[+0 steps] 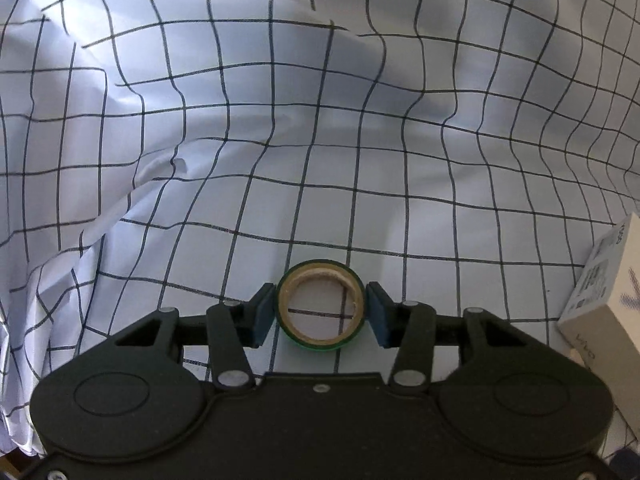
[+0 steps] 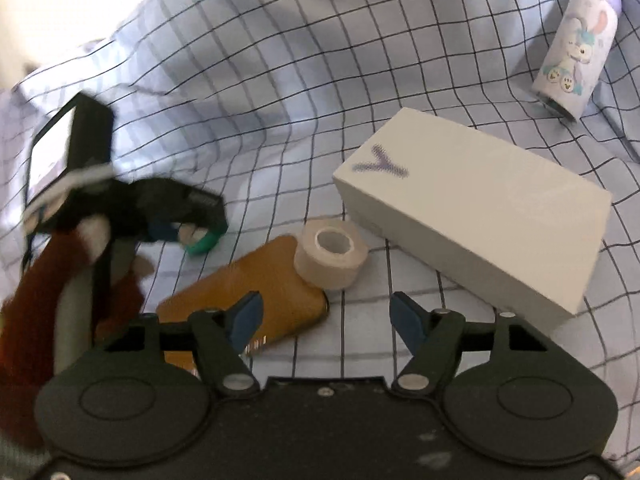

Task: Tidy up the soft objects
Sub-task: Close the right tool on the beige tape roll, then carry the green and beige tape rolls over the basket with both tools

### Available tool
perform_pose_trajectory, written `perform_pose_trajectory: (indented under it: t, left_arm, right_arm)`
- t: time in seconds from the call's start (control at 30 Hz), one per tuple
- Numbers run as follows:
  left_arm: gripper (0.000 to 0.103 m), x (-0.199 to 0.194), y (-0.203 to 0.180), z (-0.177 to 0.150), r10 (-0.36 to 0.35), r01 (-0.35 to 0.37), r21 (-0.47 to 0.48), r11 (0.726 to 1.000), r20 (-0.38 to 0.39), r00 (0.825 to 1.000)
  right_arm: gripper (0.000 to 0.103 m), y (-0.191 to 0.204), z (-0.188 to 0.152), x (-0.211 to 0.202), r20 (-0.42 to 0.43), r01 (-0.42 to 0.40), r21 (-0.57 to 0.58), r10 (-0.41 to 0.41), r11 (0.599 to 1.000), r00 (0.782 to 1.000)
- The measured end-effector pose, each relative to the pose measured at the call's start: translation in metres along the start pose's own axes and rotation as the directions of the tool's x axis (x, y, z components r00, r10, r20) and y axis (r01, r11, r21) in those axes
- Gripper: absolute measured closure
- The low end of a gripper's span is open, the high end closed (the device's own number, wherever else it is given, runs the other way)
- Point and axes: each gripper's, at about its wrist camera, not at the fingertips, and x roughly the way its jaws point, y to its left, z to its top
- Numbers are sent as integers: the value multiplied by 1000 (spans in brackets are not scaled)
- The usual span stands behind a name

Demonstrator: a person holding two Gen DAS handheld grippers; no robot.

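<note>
White box beside open checked cloth

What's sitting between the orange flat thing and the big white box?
A pale roll of tape sits there, resting against the orange flat thing, with checked cloth between it and the white box. The right wrist view shows it.

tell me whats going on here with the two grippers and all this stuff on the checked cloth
A person works two handheld grippers over a checked cloth. The left gripper is shut on a green tape roll. The right gripper is open and holds nothing, above a white tape roll, an orange case and a white box. A cartoon-print bottle lies farther back.
</note>
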Motion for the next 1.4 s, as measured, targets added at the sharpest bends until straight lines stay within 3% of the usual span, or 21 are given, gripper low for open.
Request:
perform_pose_trajectory:
  t: [0.17, 0.37, 0.43, 0.47, 0.53, 0.77, 0.97, 1.1, 1.27, 1.4]
  left_arm:
    - [55, -2, 3, -6, -5, 5, -5, 1000, 15, 1000]
    - [55, 3, 2, -7, -11, 11, -10, 1000, 30, 999]
    - [55, 3, 3, -9, -10, 11, -13, 1000, 33, 999]
    - [55, 3, 2, -9, -8, 8, -11, 1000, 34, 999]
    - [55, 1, 0, -8, -3, 3, -7, 1000, 37, 999]
    - [56, -11, 1, -12, -14, 15, -27, 1000, 46, 999]
    - [56, -50, -5, -27, -44, 47, -35, 998, 81, 996]
    - [56, -77, -12, -42, -42, 46, -29, 999, 105, 994]
    - [56, -91, -21, -62, -56, 58, -11, 998, 103, 993]
    - [56, -95, -26, -75, -67, 69, -12, 998, 94, 993]
  right_arm:
    - [38, 6, 14, 20, 0, 29, 13, -29, 1000, 1000]
    - [40, 1, 22, 41, -44, 10, 89, -6, 996, 999]
    - [46, 1, 23, 44, -47, 4, 111, 2, 994, 999]
    - [55, 2, 23, 46, -49, 9, 116, -4, 993, 999]
    - [56, 3, 25, 49, -47, 11, 106, -6, 994, 999]
    - [56, -3, 23, 27, -17, 68, 29, -68, 997, 998]
    - [57, -15, 6, -6, -10, 114, -58, -114, 992, 993]
    - [57, -21, -18, -19, 15, 173, -184, -173, 967, 985]
    - [58, -27, -40, -32, 31, 156, -247, -154, 956, 988]
    - [57, -24, -40, -29, 84, 169, -265, -152, 949, 985]
